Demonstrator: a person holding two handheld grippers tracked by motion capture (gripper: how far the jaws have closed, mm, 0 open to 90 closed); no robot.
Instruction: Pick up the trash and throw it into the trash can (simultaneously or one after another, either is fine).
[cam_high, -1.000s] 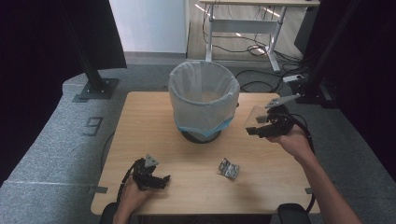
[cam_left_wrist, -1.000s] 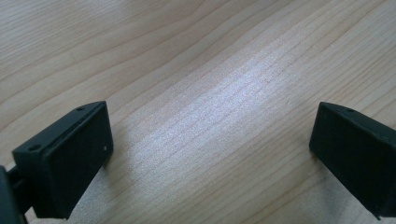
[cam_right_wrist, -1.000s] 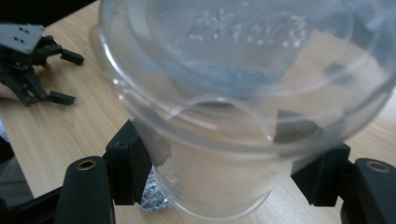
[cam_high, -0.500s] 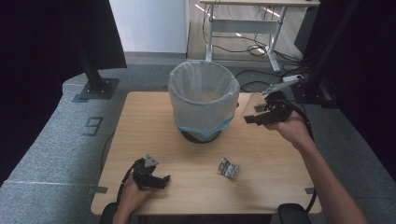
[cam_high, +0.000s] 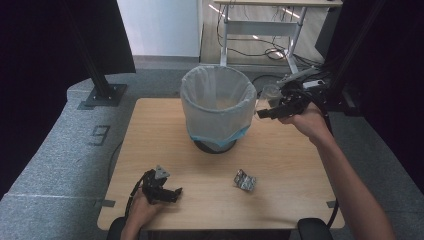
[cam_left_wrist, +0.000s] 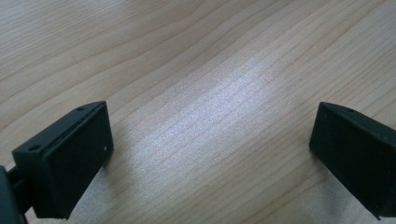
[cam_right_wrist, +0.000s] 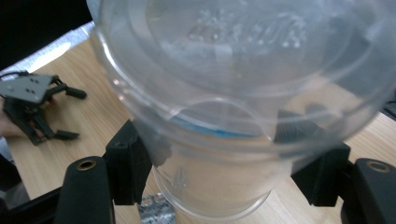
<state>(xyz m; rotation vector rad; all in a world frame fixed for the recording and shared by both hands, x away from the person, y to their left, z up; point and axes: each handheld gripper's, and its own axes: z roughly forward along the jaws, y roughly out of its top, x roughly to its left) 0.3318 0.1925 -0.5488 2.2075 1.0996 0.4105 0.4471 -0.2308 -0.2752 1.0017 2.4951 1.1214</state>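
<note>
Right gripper view: R tool (cam_right_wrist: 224, 182) clamps clear cup (cam_right_wrist: 233, 93) | high view: beside bin (cam_high: 216, 107) | L tool (cam_left_wrist: 210, 158) wide

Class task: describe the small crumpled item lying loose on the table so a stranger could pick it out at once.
Start at the lined waste bin standing on the wooden table. Come toward the person's edge, slightly right of the bin: the crumpled silver wrapper lies there alone, the one small shiny thing lying on the bare wood.
</note>
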